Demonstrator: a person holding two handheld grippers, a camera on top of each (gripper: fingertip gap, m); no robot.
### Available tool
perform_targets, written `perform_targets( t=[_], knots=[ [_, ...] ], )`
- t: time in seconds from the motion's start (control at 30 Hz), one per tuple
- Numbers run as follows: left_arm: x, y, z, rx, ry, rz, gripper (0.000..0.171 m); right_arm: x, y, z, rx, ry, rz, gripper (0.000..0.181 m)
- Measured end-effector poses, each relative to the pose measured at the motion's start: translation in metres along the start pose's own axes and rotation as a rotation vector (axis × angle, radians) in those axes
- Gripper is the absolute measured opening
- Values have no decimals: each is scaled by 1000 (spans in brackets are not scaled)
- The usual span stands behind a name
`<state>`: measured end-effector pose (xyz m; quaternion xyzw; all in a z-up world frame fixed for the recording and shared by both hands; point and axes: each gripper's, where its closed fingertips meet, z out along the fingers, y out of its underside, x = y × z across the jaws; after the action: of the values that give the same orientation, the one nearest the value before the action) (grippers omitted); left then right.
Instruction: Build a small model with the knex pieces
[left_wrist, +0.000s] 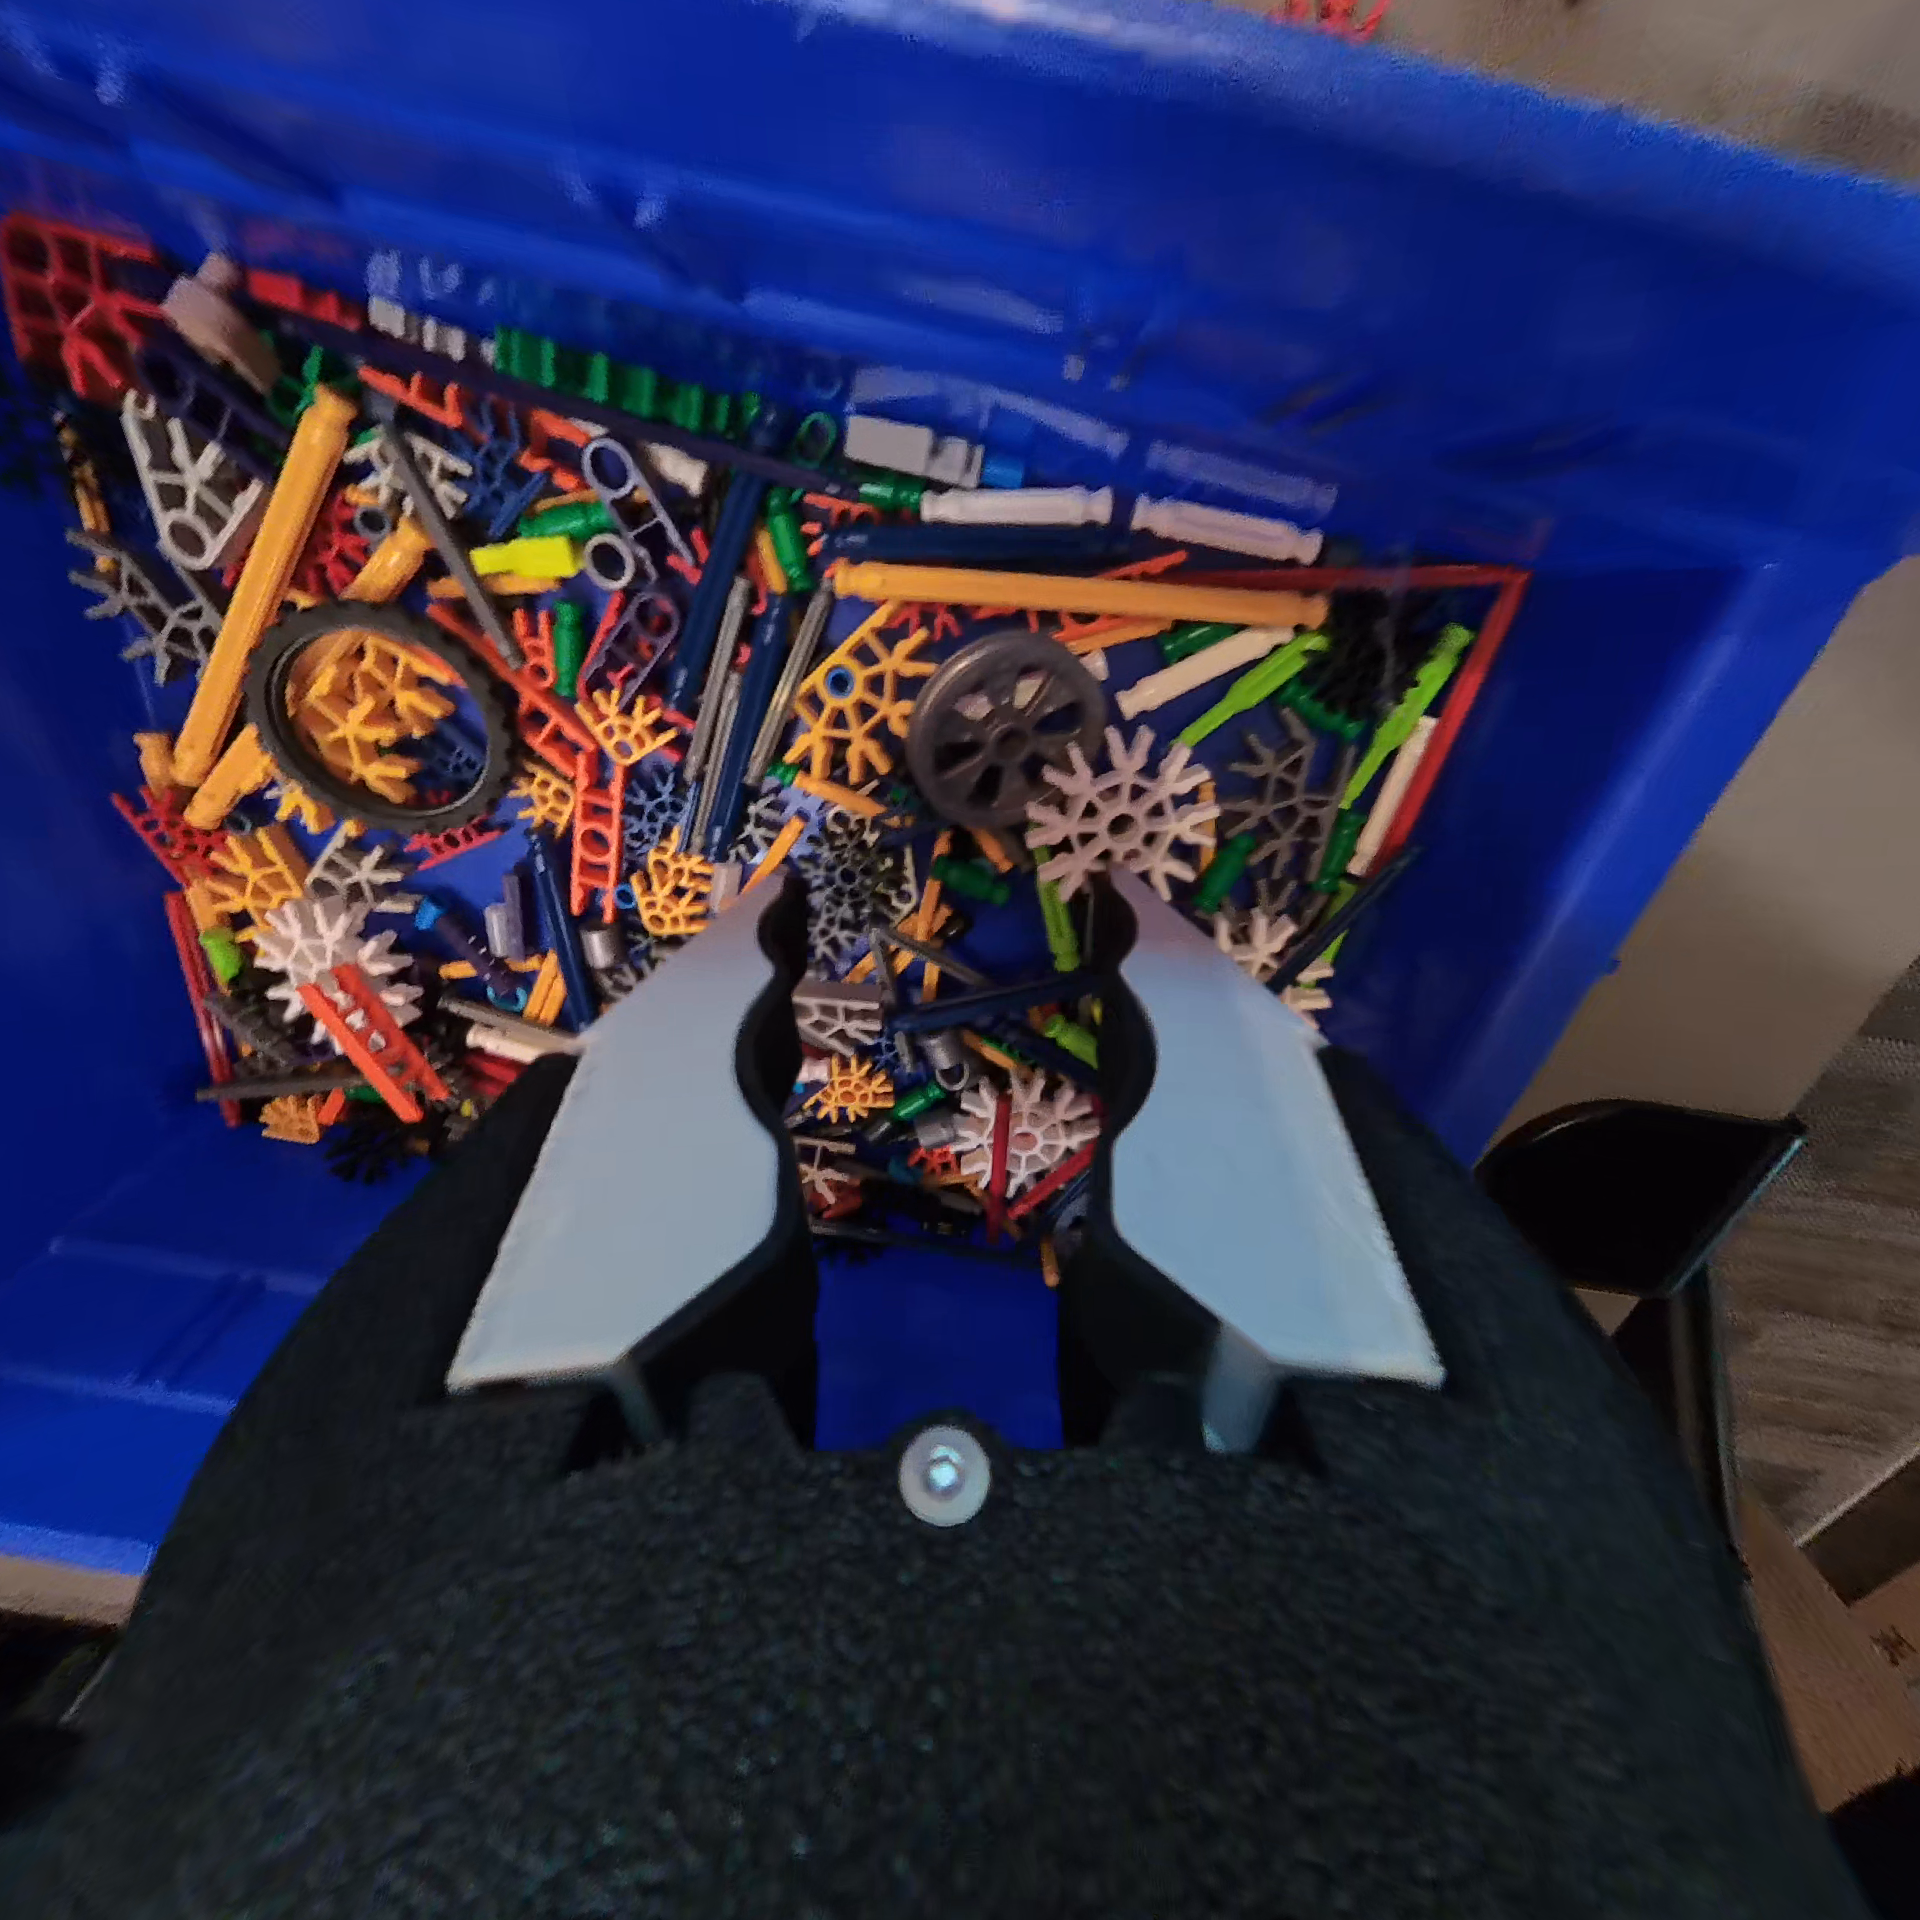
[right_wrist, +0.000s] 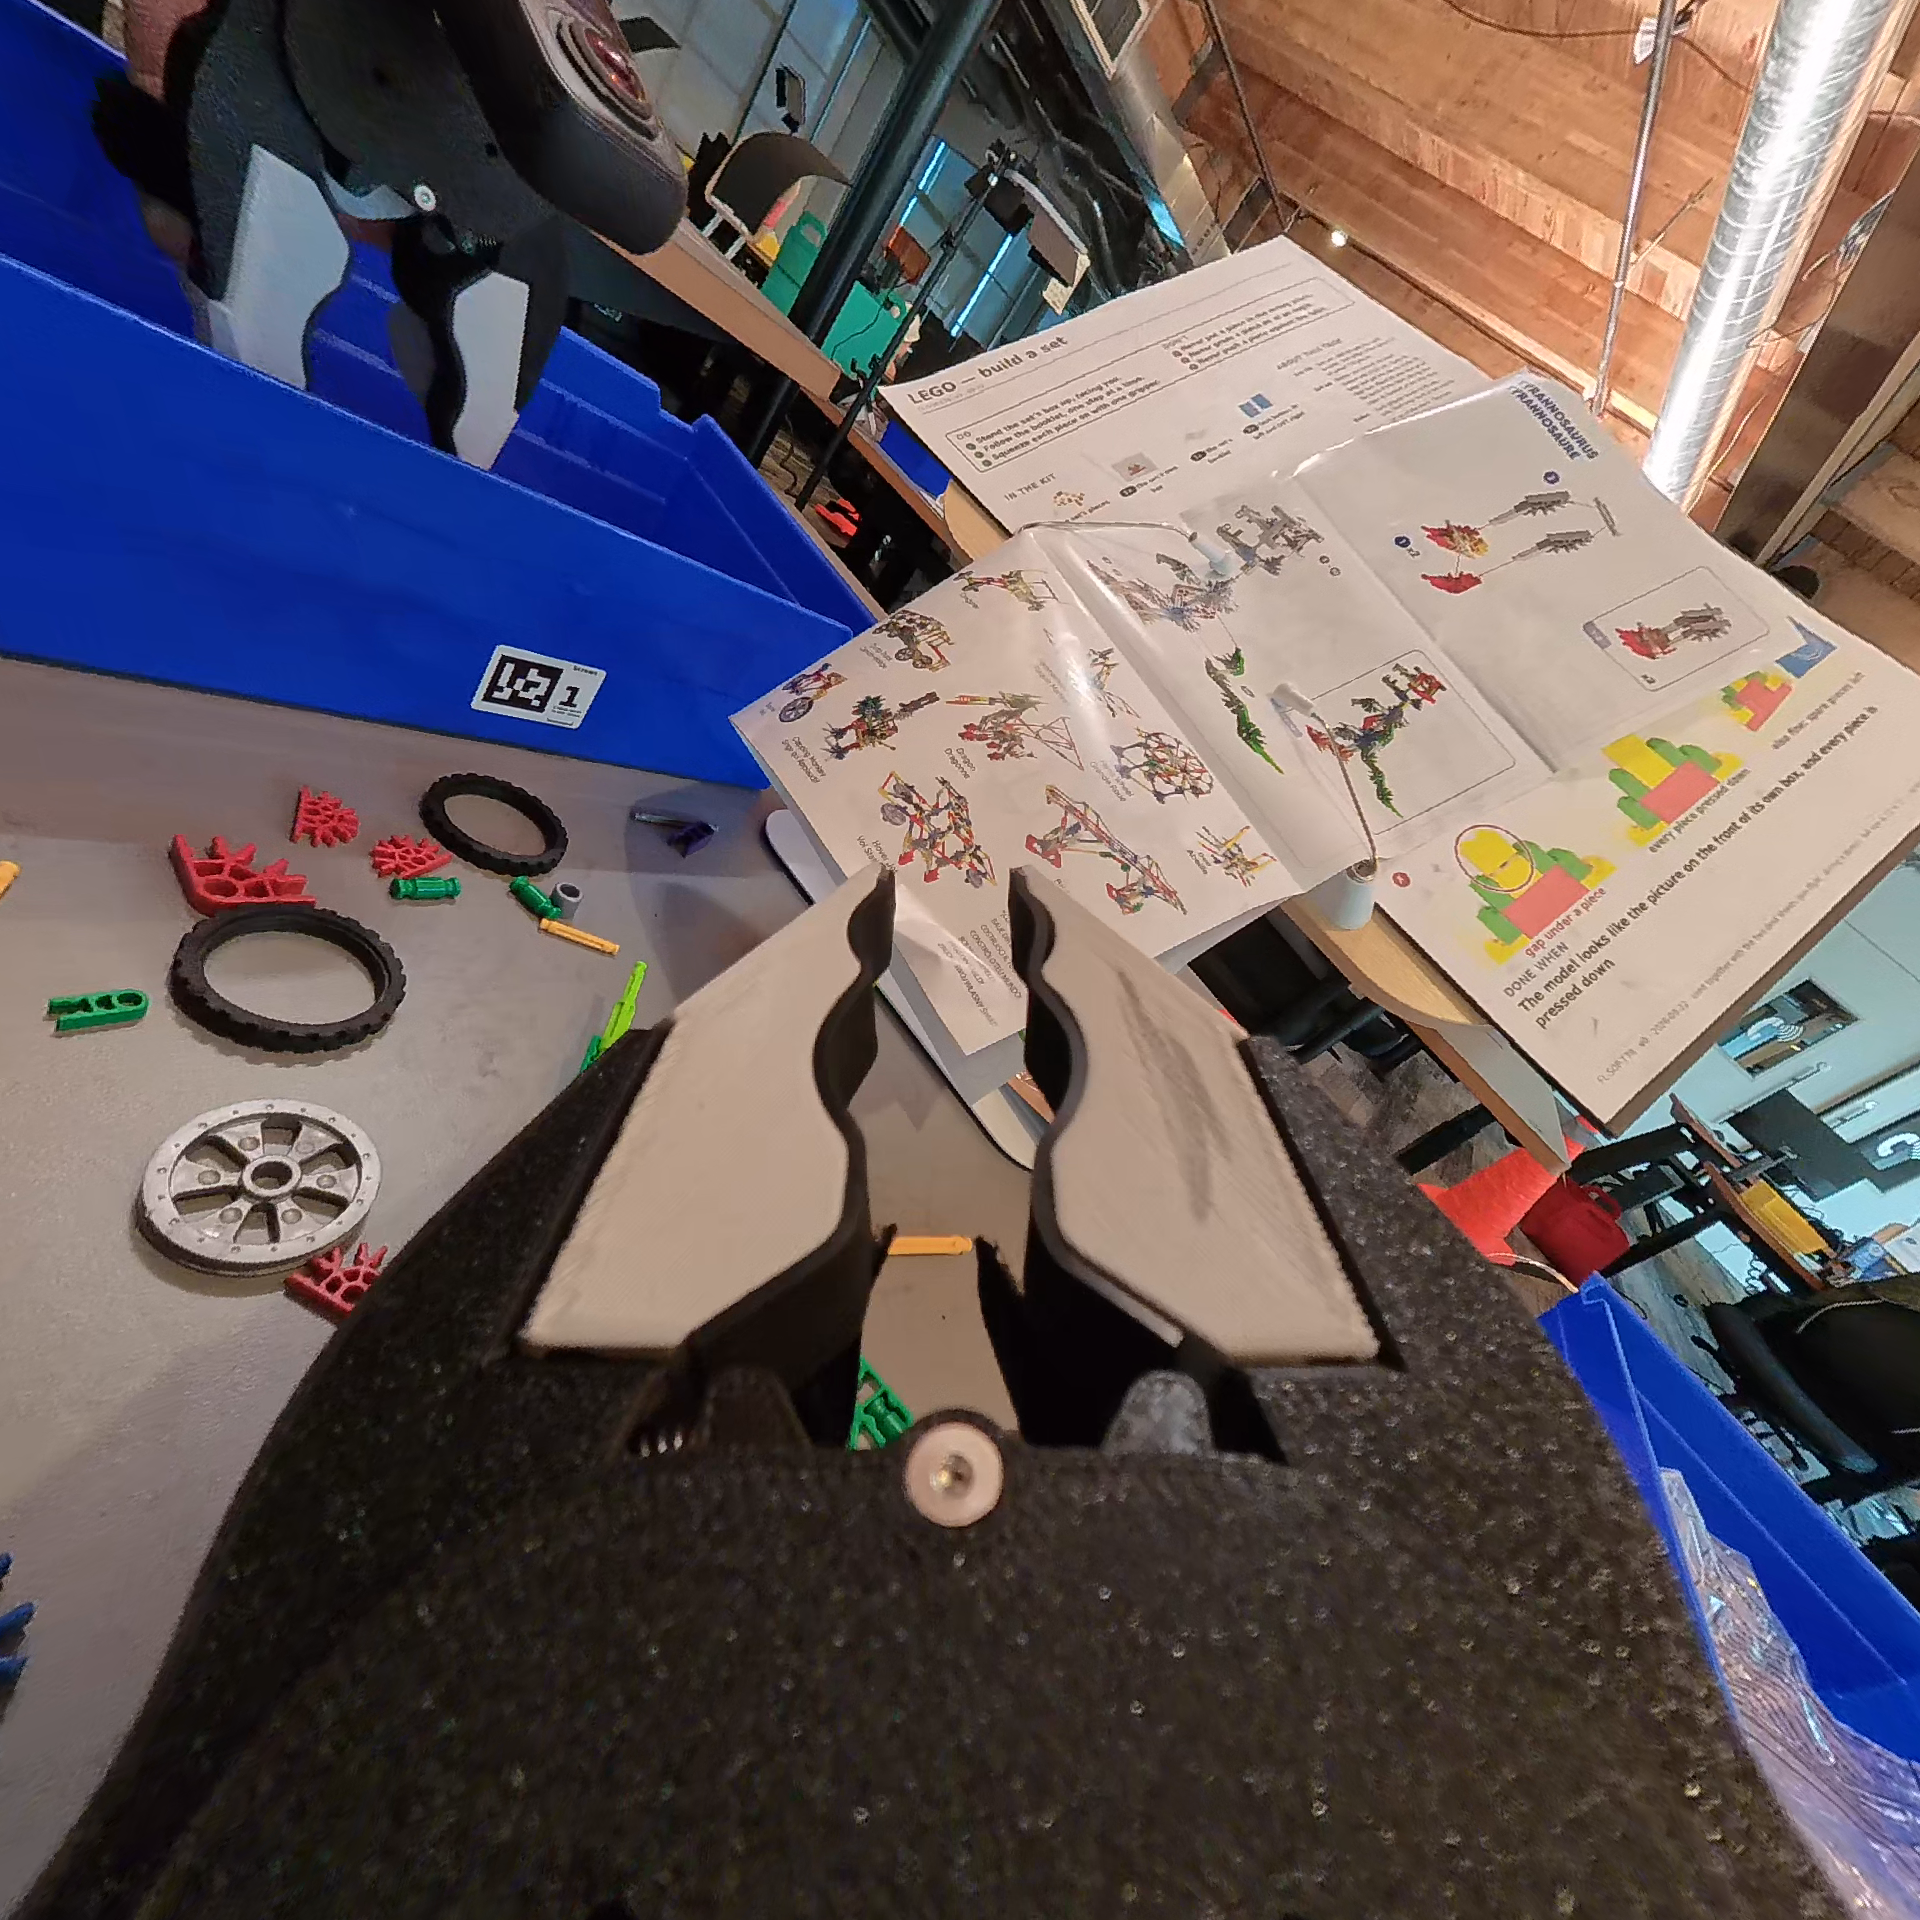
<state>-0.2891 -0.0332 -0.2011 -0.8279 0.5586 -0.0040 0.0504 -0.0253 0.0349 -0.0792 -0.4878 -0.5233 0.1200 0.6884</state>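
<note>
**Left tongs** (left_wrist: 945, 883): yours hung released and empty above a blue bin (left_wrist: 1039, 260) of mixed construction pieces. Just beyond the tips lay a black snowflake connector (left_wrist: 852, 868). Ahead and right were a white snowflake connector (left_wrist: 1122, 816) and a grey spoked wheel (left_wrist: 1006, 727).

**Right tongs** (right_wrist: 954, 878): narrowly parted, gripping nothing, above the surface (right_wrist: 520, 1039). Just ahead stood an open picture booklet (right_wrist: 1039, 748). Well left lay a black tyre ring (right_wrist: 286, 979) and a silver wheel (right_wrist: 260, 1184).

**Writing:** a coded sticker (right_wrist: 538, 686) on a bin wall. Text not transcribed.
</note>
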Motion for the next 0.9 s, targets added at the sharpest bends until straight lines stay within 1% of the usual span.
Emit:
perform_targets(
  t=[0.17,0.37,0.43,0.57,0.67,0.77,0.8,0.9],
  knots=[
    [4,-6,8,-8,7,31,55,0,1,0,-3,1,-2,21],
    [11,-13,13,20,40,44,46,0,1,1,-4,0,-3,21],
    [15,-14,13,29,59,50,38,0,1,1,-4,1,-2,21],
    [17,-15,13,39,63,55,33,1,0,0,-2,2,-2,22],
    [15,-14,13,34,38,69,13,1,0,0,-1,4,-2,21],
    [16,-14,13,39,28,83,7,1,0,0,0,4,-1,21],
    [16,-15,13,50,25,90,0,1,0,0,0,3,-2,21],
    [10,-13,8,63,2,83,0,0,0,0,-2,0,-4,21]
  ],
)
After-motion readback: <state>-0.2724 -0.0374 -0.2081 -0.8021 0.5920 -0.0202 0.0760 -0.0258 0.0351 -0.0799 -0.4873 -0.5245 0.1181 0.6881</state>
